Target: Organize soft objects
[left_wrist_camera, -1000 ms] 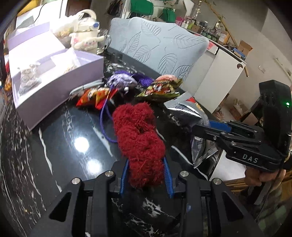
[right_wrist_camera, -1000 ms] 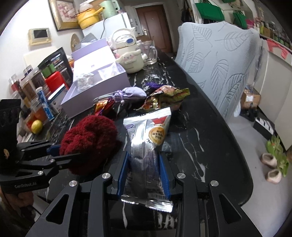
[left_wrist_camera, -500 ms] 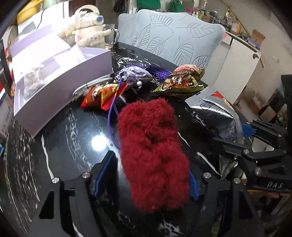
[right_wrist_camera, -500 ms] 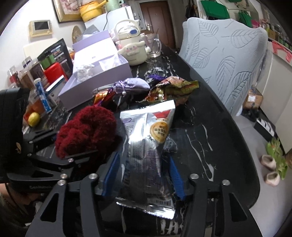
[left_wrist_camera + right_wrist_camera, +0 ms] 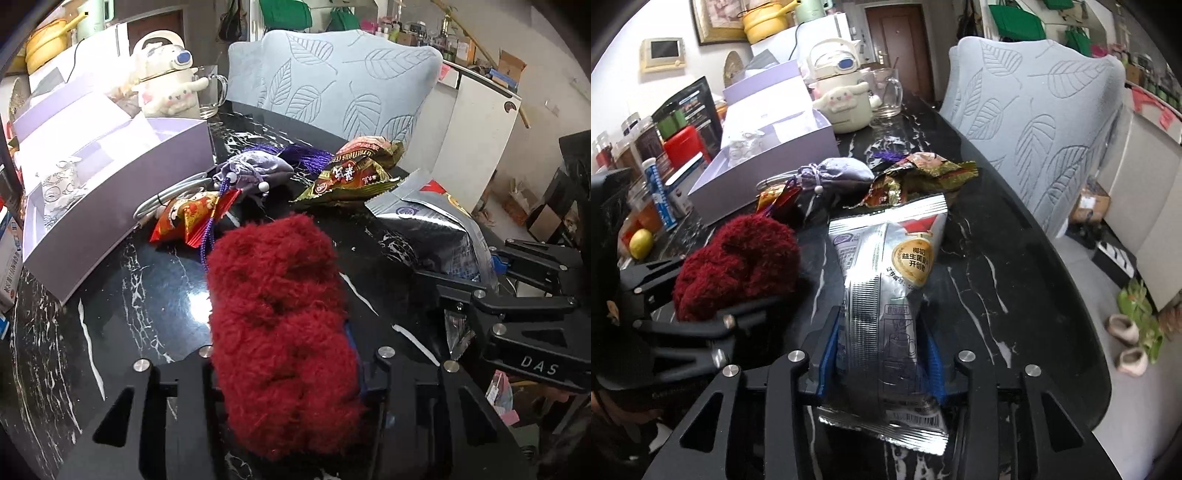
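The left gripper (image 5: 284, 373) is clamped on a shaggy red yarn bundle (image 5: 280, 314), its jaws having just closed back onto it. The right gripper (image 5: 881, 354) has likewise just closed on the lower half of a silver snack packet (image 5: 886, 280). Both things sit at the near edge of the black marble table (image 5: 147, 295), side by side and close together.

The open lavender box (image 5: 110, 192) along the table's left edge looks the likeliest destination, though that is a guess. The left hand would do best to lift the bundle clear before swinging left, as the purple tasselled pouch (image 5: 255, 171) and its cord lie just beyond. The packet is slippery and puffy, so a firm, steady squeeze low on it suits better than a hard pinch.
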A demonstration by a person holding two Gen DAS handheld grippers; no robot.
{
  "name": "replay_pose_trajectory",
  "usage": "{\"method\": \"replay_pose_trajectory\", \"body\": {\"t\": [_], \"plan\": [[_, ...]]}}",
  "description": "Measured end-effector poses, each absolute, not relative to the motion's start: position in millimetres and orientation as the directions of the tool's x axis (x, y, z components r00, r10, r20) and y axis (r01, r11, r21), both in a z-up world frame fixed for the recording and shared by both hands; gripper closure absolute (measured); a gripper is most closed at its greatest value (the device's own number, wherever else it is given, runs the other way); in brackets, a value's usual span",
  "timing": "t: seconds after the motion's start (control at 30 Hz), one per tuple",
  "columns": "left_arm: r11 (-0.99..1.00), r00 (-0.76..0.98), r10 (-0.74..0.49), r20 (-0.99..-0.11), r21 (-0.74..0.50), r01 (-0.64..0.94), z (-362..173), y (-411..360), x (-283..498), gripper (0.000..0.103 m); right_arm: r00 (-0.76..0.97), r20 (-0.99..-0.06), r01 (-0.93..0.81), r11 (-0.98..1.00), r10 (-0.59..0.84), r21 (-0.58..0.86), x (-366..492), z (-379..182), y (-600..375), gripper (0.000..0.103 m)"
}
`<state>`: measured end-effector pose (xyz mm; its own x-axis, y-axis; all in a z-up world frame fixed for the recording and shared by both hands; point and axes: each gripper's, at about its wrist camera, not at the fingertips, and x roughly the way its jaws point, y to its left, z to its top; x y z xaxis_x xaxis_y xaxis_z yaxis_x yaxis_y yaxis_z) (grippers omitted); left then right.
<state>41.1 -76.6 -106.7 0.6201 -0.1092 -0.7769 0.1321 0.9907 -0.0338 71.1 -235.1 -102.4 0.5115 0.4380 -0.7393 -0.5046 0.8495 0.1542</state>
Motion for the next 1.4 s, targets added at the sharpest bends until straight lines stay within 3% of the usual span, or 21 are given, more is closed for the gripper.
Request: {"method": "replay_pose_trajectory", "body": {"t": [0.47, 1.4], "plan": [[0.987, 0.655, -0.160, -0.738, -0.106, 0.122, -85.7, -63.6, 11.4, 0.063, 0.498, -0.721, -0.530, 0.827, 0.483, 0.188, 52.0, -85.1, -230.0, 0.066], [0.993, 0.767, 0.019, -0.642, -0.080, -0.092, -19.2, 11.3, -63.6, 0.063, 0.415, -0.632, -0.720, 0.661, 0.655, 0.211, -10.8, -30.9, -154.1, 0.066]]}}
